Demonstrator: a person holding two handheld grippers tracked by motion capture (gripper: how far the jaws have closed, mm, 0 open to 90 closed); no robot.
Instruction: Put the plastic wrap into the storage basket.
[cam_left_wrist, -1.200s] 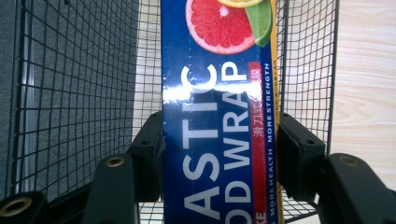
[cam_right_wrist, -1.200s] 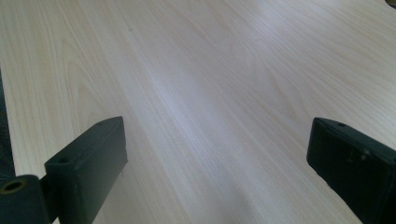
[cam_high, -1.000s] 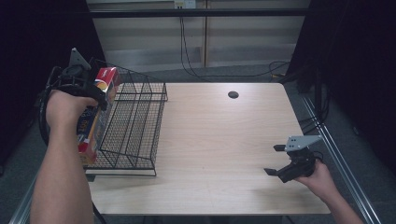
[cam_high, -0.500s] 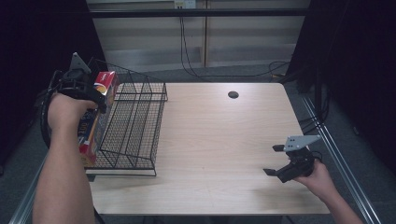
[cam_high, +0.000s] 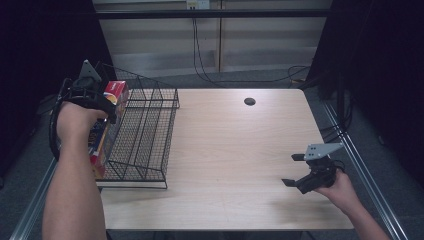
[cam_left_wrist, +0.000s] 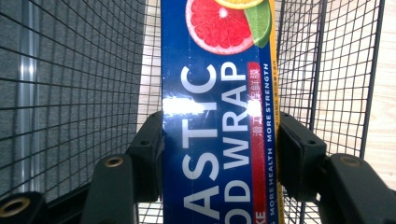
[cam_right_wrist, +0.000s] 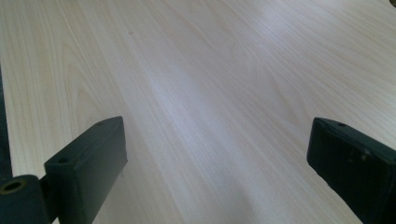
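Your left gripper (cam_high: 102, 107) is clenched on a long blue cardboard box of plastic food wrap (cam_high: 104, 132), printed with citrus slices and capped with a red end. In the left gripper view the two black jaws press the box's (cam_left_wrist: 217, 116) long side edges, one on each side, with white lettering running up between them. From the high view, the box sits at about nine o'clock on the table, slanting from its red end at the top down toward you. It lies against the left wall of the black wire mesh basket (cam_high: 145, 130), though you cannot tell whether its lower end rests on the basket floor.

Your right gripper (cam_high: 292, 170) hovers low over the pale wooden table (cam_high: 230, 150) at about four o'clock, well apart from the basket. Its jaws stand wide and released, with bare wood (cam_right_wrist: 201, 93) between them. A small dark round hole (cam_high: 249, 101) marks the tabletop near twelve o'clock.
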